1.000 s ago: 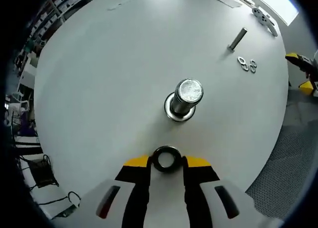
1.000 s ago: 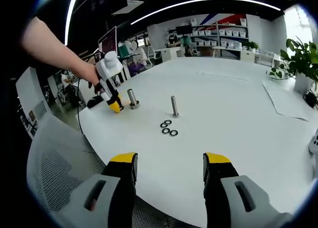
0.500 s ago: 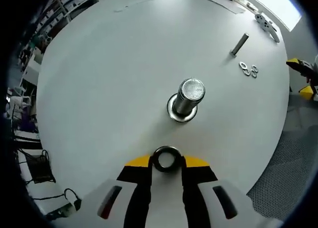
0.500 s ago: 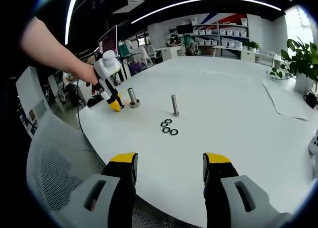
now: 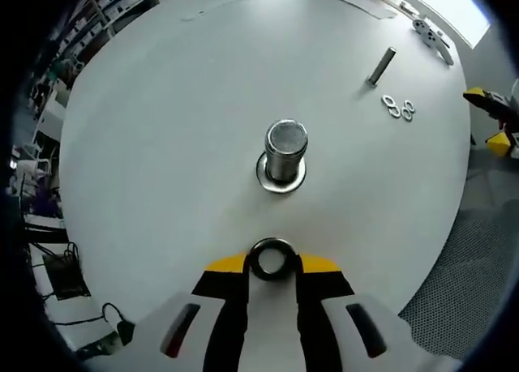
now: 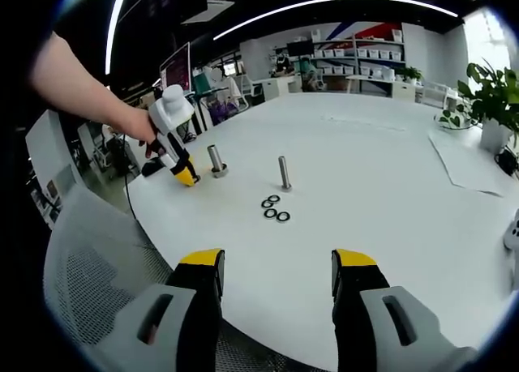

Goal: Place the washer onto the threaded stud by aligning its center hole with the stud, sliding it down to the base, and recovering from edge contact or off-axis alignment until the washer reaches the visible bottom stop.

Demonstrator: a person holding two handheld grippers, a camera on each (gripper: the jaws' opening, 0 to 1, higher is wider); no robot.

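Washer (image 5: 272,258) sits clamped between the jaws of my left hand-held gripper (image 5: 272,267), above the white counter (image 5: 162,129) and just short of the stud (image 5: 284,149). Compared with half a second ago, the stud lies a little left and farther up the left gripper view, so I have shifted my hand; its flat top now looks more squarely at me. I judge the hole not yet over the axis. My right hand-held gripper (image 6: 276,279) hangs with its jaws apart, holding nothing, near the spare washers (image 6: 274,208) and a second stud (image 6: 284,171).
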